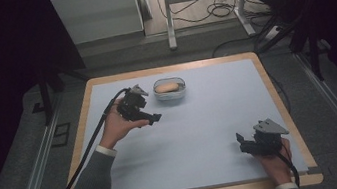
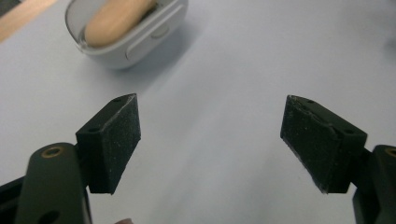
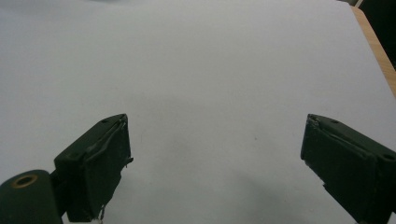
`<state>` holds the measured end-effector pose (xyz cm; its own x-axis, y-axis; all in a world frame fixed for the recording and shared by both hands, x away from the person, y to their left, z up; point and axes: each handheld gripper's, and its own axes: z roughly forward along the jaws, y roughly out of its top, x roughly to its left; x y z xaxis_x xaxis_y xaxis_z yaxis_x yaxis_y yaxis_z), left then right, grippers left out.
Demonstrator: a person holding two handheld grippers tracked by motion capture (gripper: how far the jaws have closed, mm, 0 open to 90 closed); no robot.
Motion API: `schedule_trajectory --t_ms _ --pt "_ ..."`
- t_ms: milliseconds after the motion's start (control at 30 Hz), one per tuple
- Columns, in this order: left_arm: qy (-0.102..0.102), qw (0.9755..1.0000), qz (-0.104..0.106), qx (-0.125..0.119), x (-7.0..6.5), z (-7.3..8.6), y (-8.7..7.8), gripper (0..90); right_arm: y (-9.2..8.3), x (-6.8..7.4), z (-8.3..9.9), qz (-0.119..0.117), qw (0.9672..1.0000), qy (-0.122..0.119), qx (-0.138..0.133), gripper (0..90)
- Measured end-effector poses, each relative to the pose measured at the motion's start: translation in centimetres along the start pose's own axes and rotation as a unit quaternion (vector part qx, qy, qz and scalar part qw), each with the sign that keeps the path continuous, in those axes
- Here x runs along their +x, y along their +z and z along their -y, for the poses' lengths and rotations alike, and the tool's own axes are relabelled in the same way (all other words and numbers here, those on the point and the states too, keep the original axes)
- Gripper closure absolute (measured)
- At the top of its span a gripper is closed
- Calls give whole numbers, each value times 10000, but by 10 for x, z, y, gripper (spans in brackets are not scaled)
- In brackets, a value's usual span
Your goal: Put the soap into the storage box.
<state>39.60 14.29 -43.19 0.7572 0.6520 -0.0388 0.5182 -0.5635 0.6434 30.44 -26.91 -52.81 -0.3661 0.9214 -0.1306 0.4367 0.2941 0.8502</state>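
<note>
We are holding the left gripper just in front of a small white container that is sitting toward the far middle of the pale blue mat. Its jaws are standing wide apart with nothing between them, pointing out over bare mat beside the container, so we judge it is either lining up for a reach or simply waiting nearby. Inside the container a tan, rounded bread roll is lying lengthwise; in the left gripper view the container is sitting at the upper left, well outside the gap between the pads.

We are resting the right gripper near the front right corner of the mat, well apart from the container, jaws likewise spread and empty, probably parked out of the way.

The top edge of the left gripper view is cutting off the roll and the container's far rim, so we cannot tell whether a lid is attached. The recessed shape on its side may be a handle or a latch; it is too blurred to say.
</note>
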Motion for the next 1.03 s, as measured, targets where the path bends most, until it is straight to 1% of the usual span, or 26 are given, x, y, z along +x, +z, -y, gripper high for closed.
schedule_trajectory --t_ms 100,133,167,200,233,267,300,333,367,400,433,500,533,567,633,700,733,767,867,933,1000,1033 --pt "-78 9999 15 -102 -4 18 -2 201 0 0 0 -5 10000 6 5 85" --pt "-120 9998 -48 -124 -7 30 -2 200 0 0 0 -4 10000 8 5 85" --pt "-120 9998 -48 -124 -7 30 -2 200 0 0 0 -3 10000 7 4 85" --pt "-141 9998 -148 -71 -9 42 -1 198 0 0 0 -2 10000 4 4 84" --pt "-141 9998 -148 -71 -9 42 -1 195 0 0 0 -2 10000 4 4 84" --pt "-158 9996 -215 -50 -10 48 -1 195 0 0 0 -7 10000 4 1 85" --pt "-188 9995 -238 -63 -11 54 -1 195 0 0 0 -6 10000 3 2 85" --pt "-297 9993 -199 -99 -12 66 -1 194 0 0 0 -3 10000 2 4 85" --pt "-297 9993 -199 -99 -12 66 -1 194 0 0 0 -3 10000 2 4 85" --pt "-335 9989 -339 -42 -13 77 0 193 0 0 0 5 10000 -3 18 85" --pt "-335 9989 -339 -42 -13 77 0 193 0 0 0 5 10000 -3 18 85" --pt "-452 9983 -355 -75 -14 88 0 192 0 0 0 7 10000 -8 28 84" --pt "-594 9973 -405 -163 -15 98 0 193 0 0 0 10 10000 -11 26 85" --pt "-594 9973 -405 -163 -15 98 0 194 0 0 0 10 10000 -11 26 85" --pt "-664 9969 -387 -163 -15 106 1 193 0 0 0 9 10000 -9 25 85" --pt "-725 9966 -363 -174 -14 110 2 194 1 0 0 4 10000 -11 29 84" --pt "-708 9967 -360 -137 -13 110 2 193 1 0 0 -3 10000 1 28 85" --pt "-710 9967 -376 -150 -13 111 2 192 1 0 0 -13 10000 11 33 84" --pt "-773 9962 -313 -249 -12 112 -1 192 0 -1 0 -19 10000 39 12 84" --pt "-766 9963 -314 -225 -12 114 0 192 0 -1 0 -36 10000 40 13 84" --pt "-834 9958 -315 -211 -11 118 1 192 1 -2 0 -67 10000 62 28 84" --pt "-834 9958 -315 -211 -11 118 1 192 1 -2 0 -67 10000 62 28 84"
